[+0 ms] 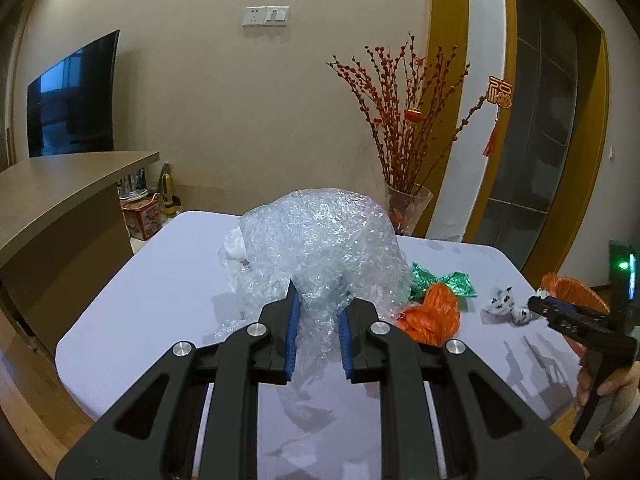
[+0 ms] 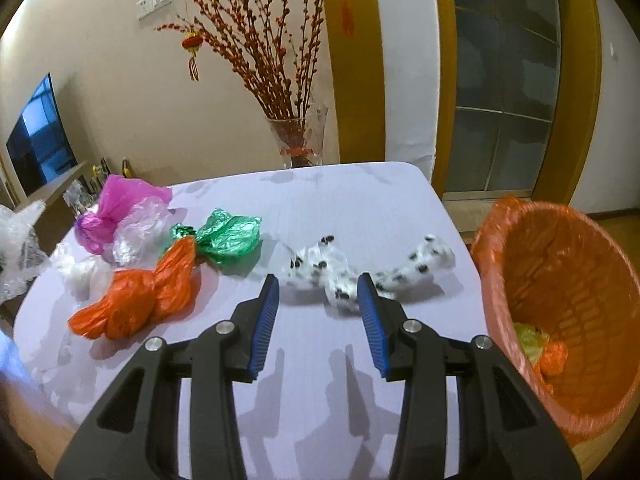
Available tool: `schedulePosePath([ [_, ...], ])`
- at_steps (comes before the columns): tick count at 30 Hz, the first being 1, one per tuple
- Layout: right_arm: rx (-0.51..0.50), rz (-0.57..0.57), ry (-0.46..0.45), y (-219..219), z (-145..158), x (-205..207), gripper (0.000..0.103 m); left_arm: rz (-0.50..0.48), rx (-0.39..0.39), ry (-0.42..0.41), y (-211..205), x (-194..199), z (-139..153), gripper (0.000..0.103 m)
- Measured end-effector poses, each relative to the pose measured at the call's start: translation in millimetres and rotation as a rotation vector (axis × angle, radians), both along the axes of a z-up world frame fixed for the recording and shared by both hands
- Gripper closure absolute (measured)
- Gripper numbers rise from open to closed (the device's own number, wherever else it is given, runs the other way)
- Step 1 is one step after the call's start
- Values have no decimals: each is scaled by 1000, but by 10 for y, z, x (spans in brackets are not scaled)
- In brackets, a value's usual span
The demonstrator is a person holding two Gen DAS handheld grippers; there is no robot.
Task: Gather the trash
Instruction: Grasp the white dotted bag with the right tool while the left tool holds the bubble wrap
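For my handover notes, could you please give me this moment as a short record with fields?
left gripper: shut on the bubble wrap, lifted off the table
right gripper: open, empty, pointing at the spotted wrapper
still on table: orange bag, green bag, pink bag, clear plastic
bin: orange liner, beside the table's right edge, some trash at the bottom

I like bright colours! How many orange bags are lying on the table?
1: the orange bag lies on the table beside the green bag. Others may hide under the bubble wrap.
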State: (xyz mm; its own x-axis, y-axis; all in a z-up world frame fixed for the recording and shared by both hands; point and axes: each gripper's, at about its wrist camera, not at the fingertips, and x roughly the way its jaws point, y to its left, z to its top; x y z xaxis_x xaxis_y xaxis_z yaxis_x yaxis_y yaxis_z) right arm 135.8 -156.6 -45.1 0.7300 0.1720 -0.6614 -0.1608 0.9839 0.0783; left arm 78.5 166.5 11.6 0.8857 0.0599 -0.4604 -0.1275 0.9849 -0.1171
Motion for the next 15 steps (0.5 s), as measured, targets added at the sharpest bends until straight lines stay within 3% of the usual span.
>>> schedulePosePath([
  [11, -91, 3, 119, 75, -291, 312, 64, 63, 0, 0, 270, 60, 27, 86],
  [15, -116, -3, 125, 90, -323, 321, 76, 73, -10, 11, 310, 80, 4, 86],
])
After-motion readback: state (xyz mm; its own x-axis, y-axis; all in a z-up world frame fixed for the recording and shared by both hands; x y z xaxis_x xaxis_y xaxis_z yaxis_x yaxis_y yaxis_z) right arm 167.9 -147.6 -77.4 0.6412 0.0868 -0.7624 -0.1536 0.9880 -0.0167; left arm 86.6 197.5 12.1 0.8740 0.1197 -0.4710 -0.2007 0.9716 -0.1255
